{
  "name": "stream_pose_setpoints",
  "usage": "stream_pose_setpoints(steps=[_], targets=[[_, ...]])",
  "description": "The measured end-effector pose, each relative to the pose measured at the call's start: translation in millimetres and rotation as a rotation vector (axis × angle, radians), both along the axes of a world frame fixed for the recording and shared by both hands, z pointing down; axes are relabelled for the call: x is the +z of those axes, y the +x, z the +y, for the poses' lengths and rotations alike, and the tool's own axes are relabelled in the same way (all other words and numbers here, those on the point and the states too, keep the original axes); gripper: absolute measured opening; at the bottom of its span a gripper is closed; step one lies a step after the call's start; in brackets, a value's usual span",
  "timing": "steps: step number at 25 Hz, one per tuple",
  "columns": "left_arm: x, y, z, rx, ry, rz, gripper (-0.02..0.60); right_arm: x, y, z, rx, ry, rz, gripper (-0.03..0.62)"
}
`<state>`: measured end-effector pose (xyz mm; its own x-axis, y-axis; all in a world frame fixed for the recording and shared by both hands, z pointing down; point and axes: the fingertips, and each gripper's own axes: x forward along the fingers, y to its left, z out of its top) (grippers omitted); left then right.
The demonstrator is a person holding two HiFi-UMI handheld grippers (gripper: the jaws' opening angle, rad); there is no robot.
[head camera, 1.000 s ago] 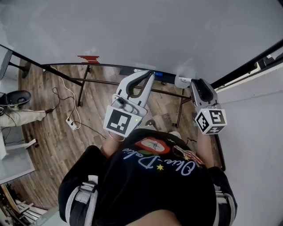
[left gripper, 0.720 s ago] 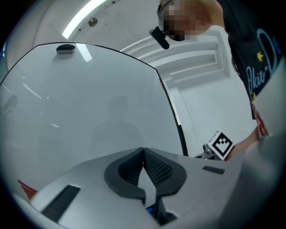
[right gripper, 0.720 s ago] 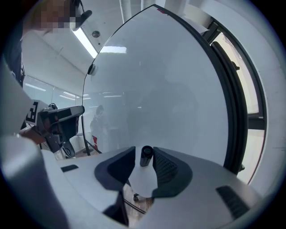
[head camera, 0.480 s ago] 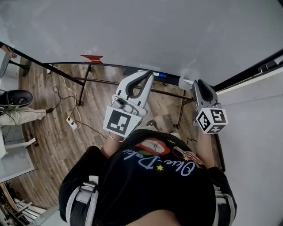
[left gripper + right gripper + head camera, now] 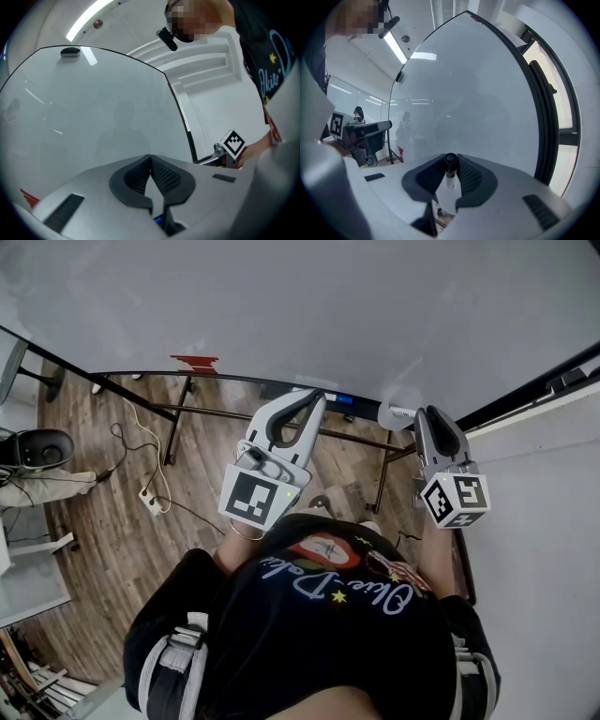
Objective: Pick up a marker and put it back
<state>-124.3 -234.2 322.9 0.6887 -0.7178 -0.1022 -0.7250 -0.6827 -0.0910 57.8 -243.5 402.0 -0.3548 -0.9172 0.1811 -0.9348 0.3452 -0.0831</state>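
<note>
Right gripper view shows the right hand-held gripper (image 5: 451, 161), spread a second ago, now pinching the marker (image 5: 450, 178).

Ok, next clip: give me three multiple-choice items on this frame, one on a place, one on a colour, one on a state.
1. Where is the marker? A) on the floor B) between the jaws of the right gripper C) on a chair
2. What colour is its barrel? A) white B) green C) yellow
3. How do the jaws of the left gripper stand? A) wide apart B) clamped on a cloth C) together, empty
Key: 1 B, the right gripper view shows the pads pressing on it; 2 A, white under a dark end; 3 C, the left gripper view shows the pads meeting.
</note>
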Motion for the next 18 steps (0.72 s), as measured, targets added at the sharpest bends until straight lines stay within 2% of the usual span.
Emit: stream_pose_setpoints(steps=[18], targets=[[4.3, 14.4, 6.3, 0.012, -0.009, -0.027, 0.003, -69.7, 17.3, 28.6, 0.001, 0.139, 0.007, 0.072]])
